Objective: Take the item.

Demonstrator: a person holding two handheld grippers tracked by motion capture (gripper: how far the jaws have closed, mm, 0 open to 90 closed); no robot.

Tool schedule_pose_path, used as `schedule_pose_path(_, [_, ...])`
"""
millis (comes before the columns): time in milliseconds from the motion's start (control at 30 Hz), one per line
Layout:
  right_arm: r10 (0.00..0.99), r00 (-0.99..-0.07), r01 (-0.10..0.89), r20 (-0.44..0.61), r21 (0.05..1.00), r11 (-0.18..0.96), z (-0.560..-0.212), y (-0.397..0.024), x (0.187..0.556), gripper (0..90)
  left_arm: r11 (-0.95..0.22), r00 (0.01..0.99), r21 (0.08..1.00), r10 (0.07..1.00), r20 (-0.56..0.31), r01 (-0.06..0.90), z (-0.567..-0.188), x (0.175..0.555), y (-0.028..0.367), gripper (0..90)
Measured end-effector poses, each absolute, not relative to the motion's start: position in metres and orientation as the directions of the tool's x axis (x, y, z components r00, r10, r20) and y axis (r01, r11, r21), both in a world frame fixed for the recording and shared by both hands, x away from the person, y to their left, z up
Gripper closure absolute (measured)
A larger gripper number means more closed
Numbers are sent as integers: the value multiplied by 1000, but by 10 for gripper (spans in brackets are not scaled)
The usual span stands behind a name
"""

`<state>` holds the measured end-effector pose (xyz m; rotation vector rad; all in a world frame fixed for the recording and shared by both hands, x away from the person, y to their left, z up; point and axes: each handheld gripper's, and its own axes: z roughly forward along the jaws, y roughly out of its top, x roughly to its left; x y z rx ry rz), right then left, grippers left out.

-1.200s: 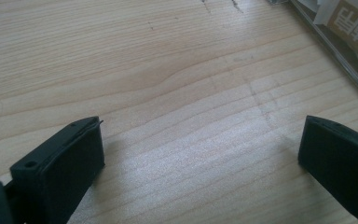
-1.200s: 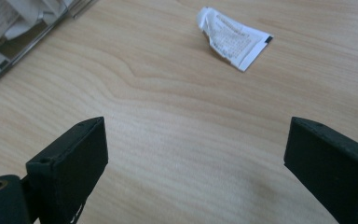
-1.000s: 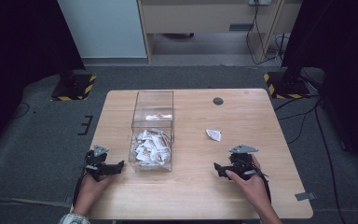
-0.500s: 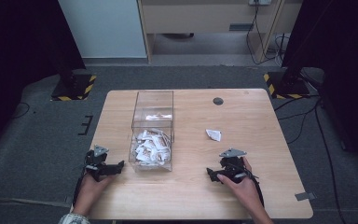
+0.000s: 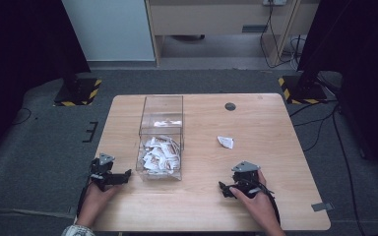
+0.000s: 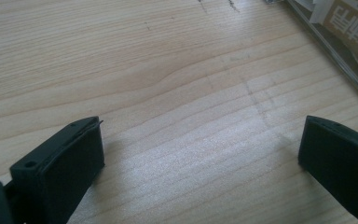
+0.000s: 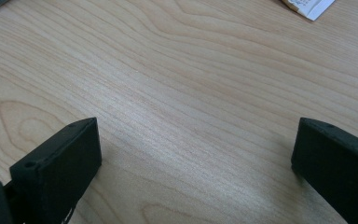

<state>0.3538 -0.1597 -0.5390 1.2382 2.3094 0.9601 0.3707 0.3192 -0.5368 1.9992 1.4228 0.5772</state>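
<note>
A clear plastic box (image 5: 161,139) stands on the wooden table (image 5: 256,118), left of centre, with several white paper packets (image 5: 159,153) heaped in its near half. One loose white packet (image 5: 225,142) lies on the table to the right of the box; its corner (image 7: 307,6) shows at the top of the right gripper view. My left gripper (image 5: 124,176) rests near the front left edge, open, jaws wide over bare wood (image 6: 200,149), pointing at the box's near corner (image 6: 345,42). My right gripper (image 5: 224,188) sits low at the front right, open and holding nothing (image 7: 196,154).
A small dark round disc (image 5: 230,106) is set in the table near its far edge. Beyond the table are grey carpet, a cabinet and two black stands with yellow-striped bases (image 5: 76,91).
My right gripper has slid left along the front of the table, toward the middle. The left gripper has stayed where it was.
</note>
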Motion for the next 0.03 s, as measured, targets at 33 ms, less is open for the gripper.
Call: schedule_pose_path(33, [829,-559,592,10,705,390,-539,-160,354,12,-236,327,695,945,1,679,-537,371,319,0])
